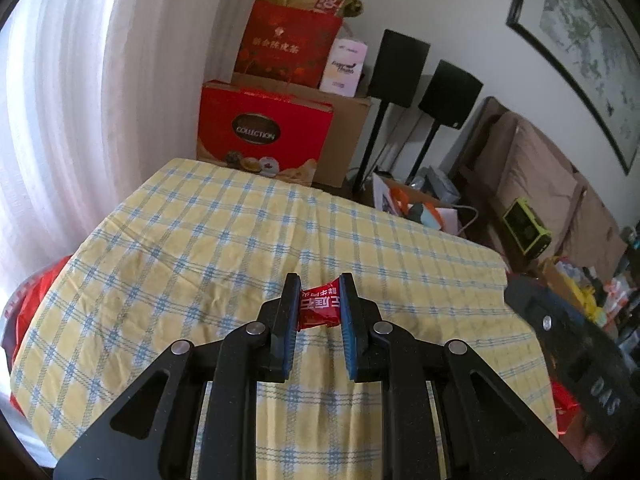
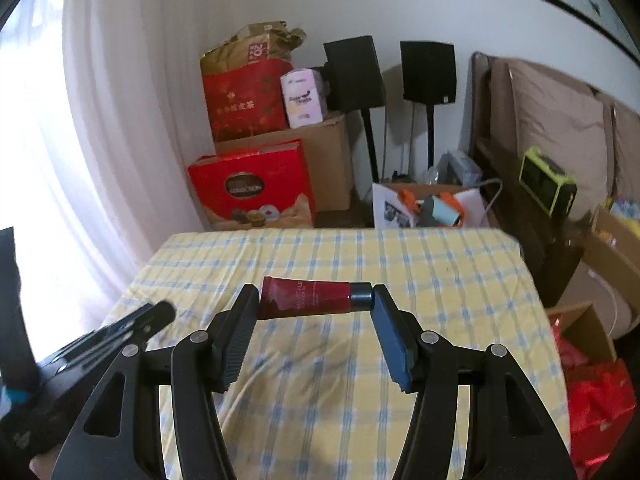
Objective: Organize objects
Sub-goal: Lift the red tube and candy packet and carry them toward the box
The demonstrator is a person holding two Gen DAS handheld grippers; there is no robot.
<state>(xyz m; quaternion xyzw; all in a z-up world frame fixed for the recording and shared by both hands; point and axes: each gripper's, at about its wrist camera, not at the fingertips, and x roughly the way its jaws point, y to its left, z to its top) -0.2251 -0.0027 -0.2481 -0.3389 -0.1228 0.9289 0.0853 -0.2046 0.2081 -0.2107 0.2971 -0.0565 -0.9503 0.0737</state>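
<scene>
Candy (image 1: 320,307) (crinkly red foil) pinched, L gripper (image 1: 319,300) | glossy tube (image 2: 310,298) clamped lengthwise, R gripper (image 2: 316,300)

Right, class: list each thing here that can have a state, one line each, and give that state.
left gripper: shut on the red candy packet
red candy packet: sealed, held crosswise between the fingers, above the cloth
right gripper: shut on the dark red tube
dark red tube: capped, held end to end, lying level
checked tablecloth: spread over the table, creased
cardboard box: open, goods stacked in it
</scene>
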